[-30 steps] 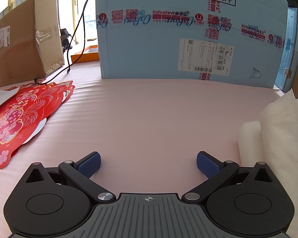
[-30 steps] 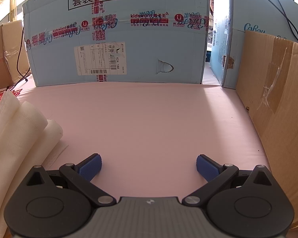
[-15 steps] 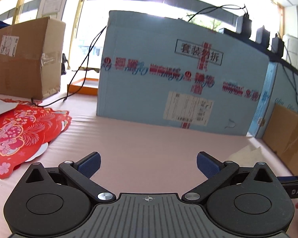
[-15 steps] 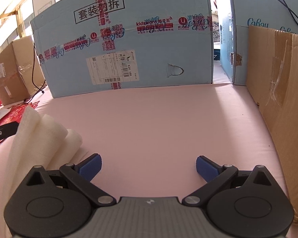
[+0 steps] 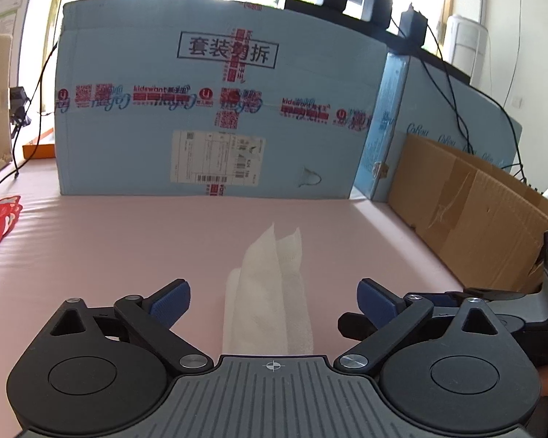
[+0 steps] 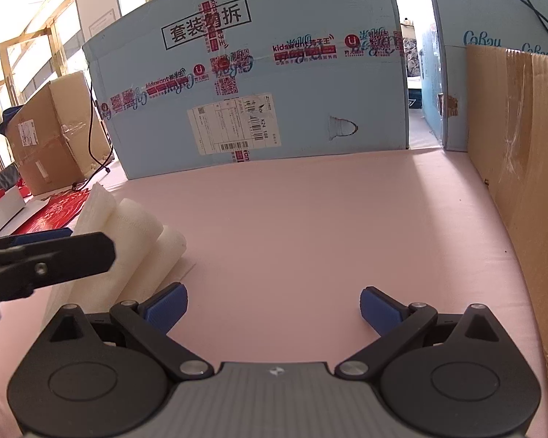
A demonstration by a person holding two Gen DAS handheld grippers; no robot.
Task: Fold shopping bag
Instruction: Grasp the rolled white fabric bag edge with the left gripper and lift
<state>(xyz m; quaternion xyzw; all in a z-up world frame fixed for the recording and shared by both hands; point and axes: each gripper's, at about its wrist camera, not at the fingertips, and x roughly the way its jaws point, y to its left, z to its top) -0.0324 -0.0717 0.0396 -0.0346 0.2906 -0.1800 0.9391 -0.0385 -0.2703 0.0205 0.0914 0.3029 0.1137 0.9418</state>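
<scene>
Broadly, largest first:

Worktop (image 5: 135,248): pink and smooth, walled in by the big blue carton (image 5: 208,116) at the back and the brown cardboard sheet (image 6: 522,189) on the right — likely a backdrop that keeps the middle free for folding.

Shopping bag (image 5: 270,292): white and textured, lying on the worktop as a narrow, bunched strip running away from the left wrist camera, its far end peaked up; from the right wrist view it sits at the left as soft rolled folds (image 6: 128,233). It looks partly gathered, not yet a flat, tidy fold.

Left gripper (image 5: 274,297): hangs directly over the near end of the bag, probably lined up to take the strip — jaws wide apart, holding nothing; whether they touch the cloth I cannot tell.

Right gripper (image 6: 272,306): set just beside the bag, over bare worktop, jaws equally wide apart and empty.
</scene>
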